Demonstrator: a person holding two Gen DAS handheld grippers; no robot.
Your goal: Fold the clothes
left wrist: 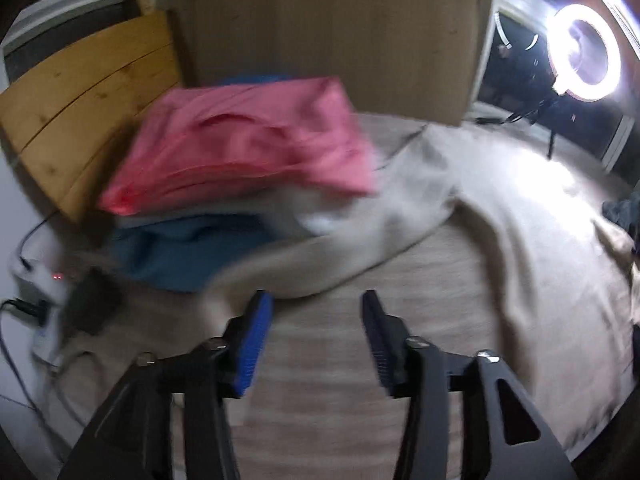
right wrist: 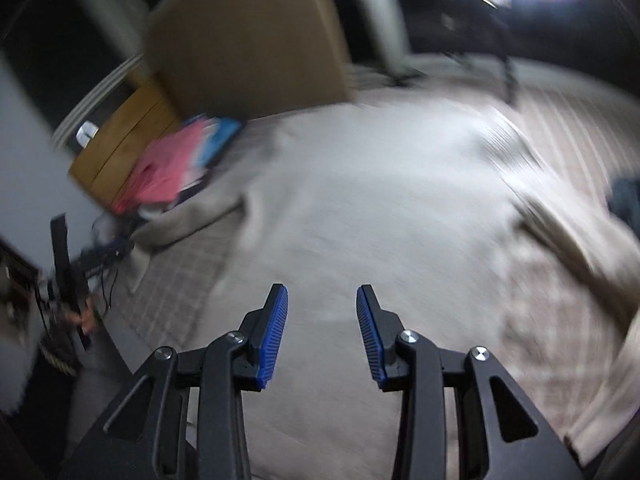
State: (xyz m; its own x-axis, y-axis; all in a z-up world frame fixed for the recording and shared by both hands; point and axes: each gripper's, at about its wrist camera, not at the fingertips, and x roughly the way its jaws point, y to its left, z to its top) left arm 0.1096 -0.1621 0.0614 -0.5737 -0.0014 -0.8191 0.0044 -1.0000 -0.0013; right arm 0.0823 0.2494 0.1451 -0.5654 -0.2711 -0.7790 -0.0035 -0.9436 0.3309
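- While both views were smeared by blur, the left wrist view showed cables and a power strip (left wrist: 38, 280) at 9 o'clock, off the bed's edge.
- At 10 o'clock stood a knotty wooden headboard (left wrist: 80, 96), with a flat brown cardboard panel (left wrist: 332, 32) at 12 o'clock.
- Before them lay a stack of folded clothes: a pink garment (left wrist: 248, 144) on top, soft and creased, a blue garment (left wrist: 180, 252) beneath.
- A beige garment (left wrist: 400, 208) spread rumpled from the stack towards 3 o'clock over the striped bedspread (left wrist: 340, 400).
- The left gripper (left wrist: 316, 300) hung above the fabric with jaws parted and nothing between its ribbed blue pads (left wrist: 256, 340).
- A ring light (left wrist: 584, 56) glared at 2 o'clock.
- Only the right wrist view showed a hand (right wrist: 82, 318) on a dark handle at 9 o'clock, and the beige garment (right wrist: 380, 208) lying broad and flat at centre.
- The right gripper (right wrist: 322, 292) hovered over it, jaws moderately apart, empty.
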